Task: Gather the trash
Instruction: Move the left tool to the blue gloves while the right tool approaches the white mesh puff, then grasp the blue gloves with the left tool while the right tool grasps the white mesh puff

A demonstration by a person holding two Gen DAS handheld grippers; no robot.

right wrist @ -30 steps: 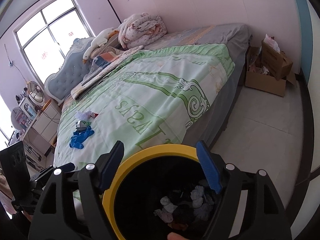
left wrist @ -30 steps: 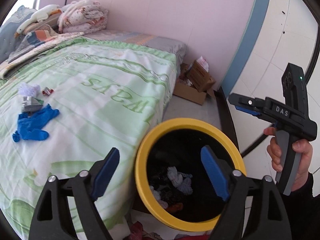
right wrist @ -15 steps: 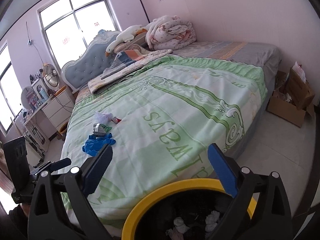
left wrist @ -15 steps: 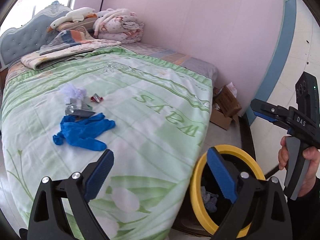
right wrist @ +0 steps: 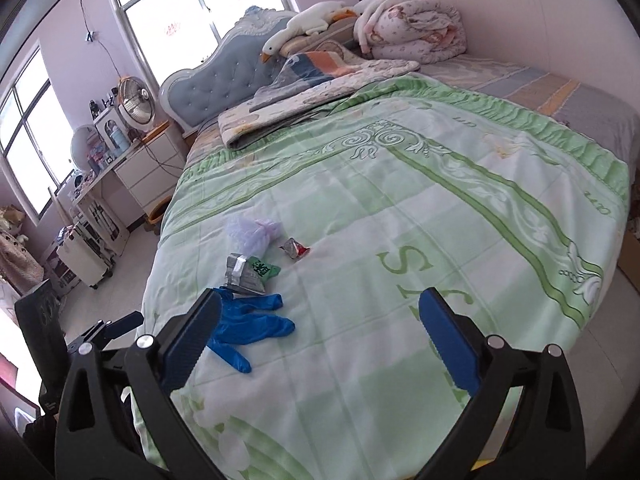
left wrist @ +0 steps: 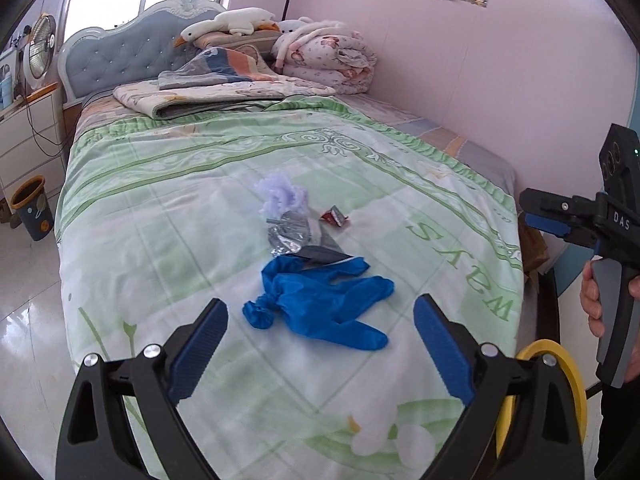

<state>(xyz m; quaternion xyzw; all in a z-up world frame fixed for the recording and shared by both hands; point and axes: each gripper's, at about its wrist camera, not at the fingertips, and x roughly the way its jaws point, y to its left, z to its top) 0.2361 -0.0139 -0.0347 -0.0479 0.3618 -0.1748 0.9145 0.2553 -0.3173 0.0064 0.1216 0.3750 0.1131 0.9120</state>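
Note:
Trash lies on the green bedspread (left wrist: 160, 208): blue gloves (left wrist: 320, 300) (right wrist: 248, 324), a silver foil wrapper (left wrist: 288, 236) (right wrist: 240, 276), a crumpled pale plastic bag (left wrist: 282, 196) (right wrist: 250, 232) and a small red wrapper (left wrist: 334, 216) (right wrist: 294, 248). My left gripper (left wrist: 320, 344) is open and empty, just short of the gloves. My right gripper (right wrist: 316, 340) is open and empty above the bed's foot, right of the gloves; it also shows in the left wrist view (left wrist: 540, 212). The yellow-rimmed bin (left wrist: 560, 380) stands at the bed's lower right corner.
Folded quilts (left wrist: 328, 60) and a goose plush (left wrist: 228, 24) lie at the headboard. A white dresser (right wrist: 148, 168) with a fan (right wrist: 134, 100) stands left of the bed. A small bin (left wrist: 32, 208) stands on the floor.
Both grippers have swung up and left from over the yellow bin toward the bed. The trash pile now lies straight ahead and closer. Both stayed open.

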